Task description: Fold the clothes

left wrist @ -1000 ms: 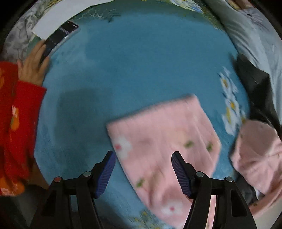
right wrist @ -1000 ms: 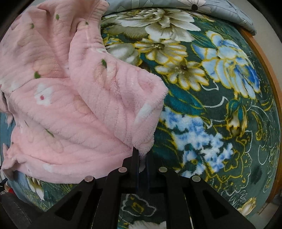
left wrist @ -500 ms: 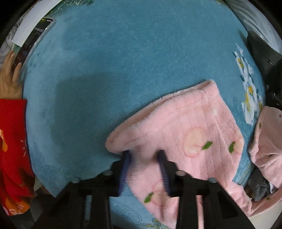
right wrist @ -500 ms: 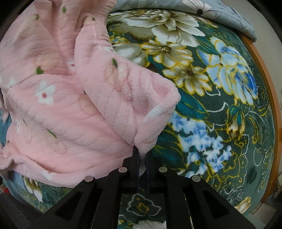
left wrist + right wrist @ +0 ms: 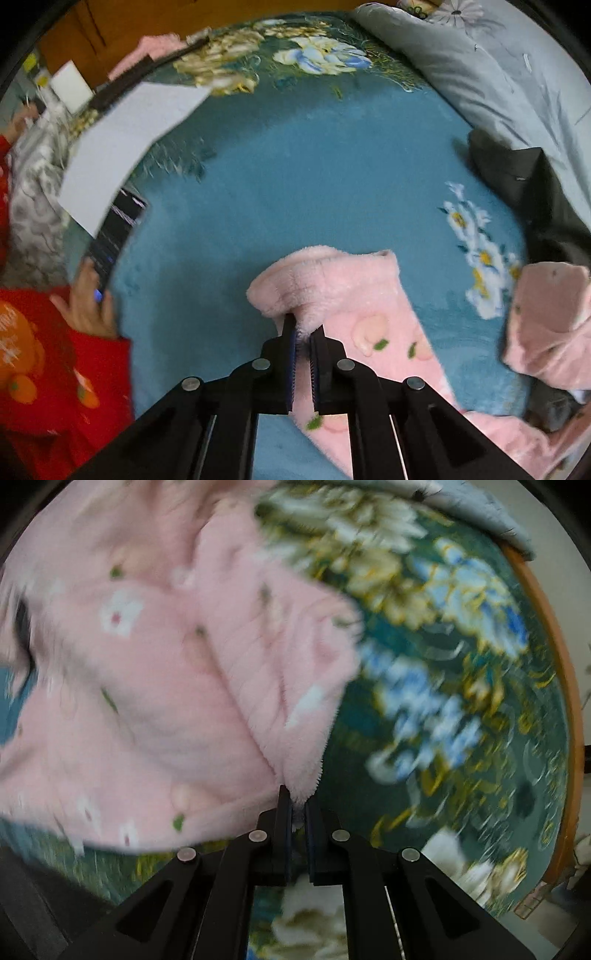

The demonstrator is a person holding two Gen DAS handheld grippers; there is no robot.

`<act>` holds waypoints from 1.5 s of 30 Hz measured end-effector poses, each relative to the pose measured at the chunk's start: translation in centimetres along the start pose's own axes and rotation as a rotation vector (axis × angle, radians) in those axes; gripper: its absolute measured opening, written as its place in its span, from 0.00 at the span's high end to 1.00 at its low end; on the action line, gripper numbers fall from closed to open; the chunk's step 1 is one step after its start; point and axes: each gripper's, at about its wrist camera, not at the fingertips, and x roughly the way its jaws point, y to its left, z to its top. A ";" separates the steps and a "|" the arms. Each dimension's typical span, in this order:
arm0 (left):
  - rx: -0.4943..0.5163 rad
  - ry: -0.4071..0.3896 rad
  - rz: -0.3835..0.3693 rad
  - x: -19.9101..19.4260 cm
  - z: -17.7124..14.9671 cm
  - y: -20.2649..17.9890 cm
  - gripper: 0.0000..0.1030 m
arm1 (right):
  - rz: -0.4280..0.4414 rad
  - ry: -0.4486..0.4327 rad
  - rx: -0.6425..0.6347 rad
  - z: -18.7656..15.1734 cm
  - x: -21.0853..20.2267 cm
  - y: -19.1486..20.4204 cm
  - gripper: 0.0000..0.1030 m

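Grippers: I run two. My left gripper (image 5: pixel 302 334) has its fingers (image 5: pixel 290 343) clenched on a fluffy fold of the pink garment (image 5: pixel 354 295); my right gripper (image 5: pixel 297 806) has its fingers (image 5: pixel 283 812) clamped on another furry edge of the pink garment (image 5: pixel 155 686).
Garments: I count one pink fleece piece in my grip, and one dark garment (image 5: pixel 524 184) lying at the right of the left view; whether the pink bundle (image 5: pixel 550 317) near it belongs to the same piece I cannot tell.
Other things: one grey quilt (image 5: pixel 480 66), one white sheet of paper (image 5: pixel 125 140), one phone (image 5: pixel 114 229) touched by a hand (image 5: pixel 86 306) in a red sleeve (image 5: pixel 48 373).
Change, left: a second ago these fingers stood wide apart above the cloth; half a second ago they were narrowing on it; now they pinch it, and the view has swung up to take in more of the bed.
Change, right: the grip is as before, but the picture is now smeared with motion.
Look of the garment: plush, pale pink, ribbed, dotted with white flowers, peach rounds and green leaves.
Place: it lies on the blue floral blanket (image 5: pixel 295 166) of the bed, its pinched corner raised off the surface, the rest trailing towards the lower right.
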 end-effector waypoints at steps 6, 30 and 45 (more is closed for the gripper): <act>0.016 0.079 0.055 4.2 -1.2 2.0 0.93 | 0.013 0.004 0.025 0.3 0.6 -2.1 0.95; 0.164 0.037 -0.494 -0.8 -15.2 -14.7 0.38 | 0.483 -0.150 0.670 5.0 5.6 -9.8 0.81; 0.013 0.080 -0.628 2.0 -15.2 -12.4 0.38 | 0.037 -0.283 0.729 -4.4 -2.2 -19.2 1.00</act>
